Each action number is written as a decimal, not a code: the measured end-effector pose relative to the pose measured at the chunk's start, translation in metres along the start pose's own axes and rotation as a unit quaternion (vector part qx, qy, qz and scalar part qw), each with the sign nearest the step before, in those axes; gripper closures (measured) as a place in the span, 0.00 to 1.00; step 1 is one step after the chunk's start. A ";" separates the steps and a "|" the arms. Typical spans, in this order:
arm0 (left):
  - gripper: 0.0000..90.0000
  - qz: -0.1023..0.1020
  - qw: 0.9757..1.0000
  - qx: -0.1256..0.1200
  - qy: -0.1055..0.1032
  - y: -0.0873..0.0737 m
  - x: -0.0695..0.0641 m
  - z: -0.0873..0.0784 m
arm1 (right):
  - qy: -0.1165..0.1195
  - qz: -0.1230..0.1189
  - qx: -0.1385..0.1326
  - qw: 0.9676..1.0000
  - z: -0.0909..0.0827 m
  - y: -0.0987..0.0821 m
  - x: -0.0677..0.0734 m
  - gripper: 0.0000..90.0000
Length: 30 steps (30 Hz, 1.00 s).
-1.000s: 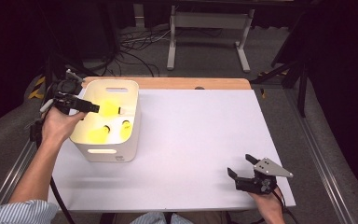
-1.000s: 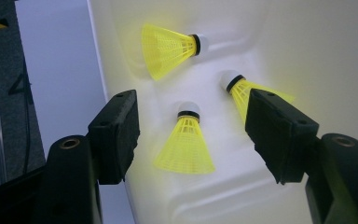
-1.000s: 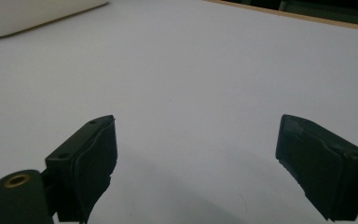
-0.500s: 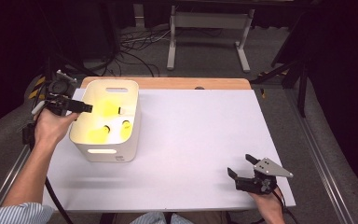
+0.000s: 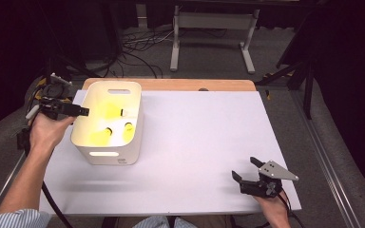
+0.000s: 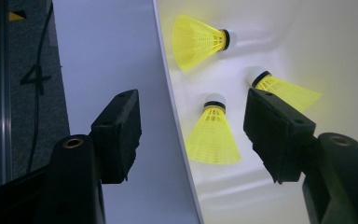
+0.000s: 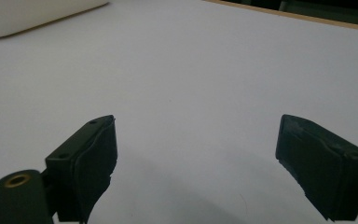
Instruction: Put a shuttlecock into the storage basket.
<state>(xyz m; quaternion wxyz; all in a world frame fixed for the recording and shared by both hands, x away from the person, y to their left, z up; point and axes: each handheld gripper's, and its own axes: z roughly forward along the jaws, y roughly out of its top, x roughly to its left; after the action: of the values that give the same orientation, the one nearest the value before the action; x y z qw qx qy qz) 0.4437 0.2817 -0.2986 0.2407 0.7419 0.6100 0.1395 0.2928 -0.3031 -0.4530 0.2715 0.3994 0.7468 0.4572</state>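
Left gripper [image 5: 78, 111], jaws wide and empty, straddles the left rim of the white bin [image 5: 130, 142] holding three yellow shuttlecocks [image 6: 213, 137].

Top cam sits above my side of the table [image 5: 204, 142], looking forward and down. My left gripper cam hangs close over the white bin [image 6: 307, 42] rim, staring inside; both show that bin. Right cam skims low across the table's near right corner.
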 end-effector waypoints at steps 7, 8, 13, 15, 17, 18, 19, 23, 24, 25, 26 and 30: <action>0.42 -0.006 1.000 -0.002 0.002 -0.003 0.004 -0.001 | 0.000 0.000 0.000 1.000 0.000 0.000 0.000 0.14; 0.42 -0.008 1.000 -0.001 0.002 -0.003 0.005 -0.001 | 0.000 0.000 0.001 1.000 0.000 0.000 0.000 0.14; 0.42 -0.011 1.000 -0.002 0.002 -0.005 0.009 -0.002 | 0.000 0.000 0.001 1.000 0.000 0.000 0.000 0.14; 0.43 -0.013 1.000 -0.002 0.003 -0.006 0.010 -0.003 | 0.000 0.000 0.001 1.000 0.001 0.000 0.000 0.14; 0.43 -0.016 1.000 -0.004 0.003 -0.007 0.012 -0.004 | 0.000 0.001 0.001 1.000 0.001 0.000 0.000 0.14; 0.43 -0.017 1.000 -0.003 0.003 -0.008 0.013 -0.004 | 0.000 0.001 0.002 1.000 0.001 0.000 0.000 0.14; 0.43 -0.018 1.000 -0.004 0.003 -0.008 0.015 -0.005 | 0.000 0.001 0.001 1.000 0.001 0.000 0.000 0.14; 0.43 -0.024 1.000 -0.006 0.003 -0.011 0.018 -0.006 | 0.001 0.000 0.001 1.000 0.001 0.000 0.000 0.14; 0.43 -0.023 1.000 -0.005 0.004 -0.011 0.019 -0.007 | 0.001 0.000 0.002 1.000 0.001 0.000 0.000 0.14; 0.43 -0.027 1.000 -0.005 0.004 -0.012 0.020 -0.007 | 0.001 0.000 0.002 1.000 0.001 0.000 0.000 0.14; 0.43 -0.028 1.000 -0.005 0.004 -0.012 0.021 -0.007 | 0.000 0.001 0.002 1.000 0.001 0.000 0.000 0.14; 0.44 -0.034 0.999 -0.007 0.005 -0.015 0.024 -0.008 | 0.002 0.002 0.003 1.000 0.001 0.000 0.000 0.14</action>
<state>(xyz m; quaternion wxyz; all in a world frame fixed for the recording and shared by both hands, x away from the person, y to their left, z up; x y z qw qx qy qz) 0.4325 0.3090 -0.3017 0.2476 0.7186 0.6347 0.1395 0.2939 -0.3029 -0.4538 0.2680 0.4003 0.7481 0.4564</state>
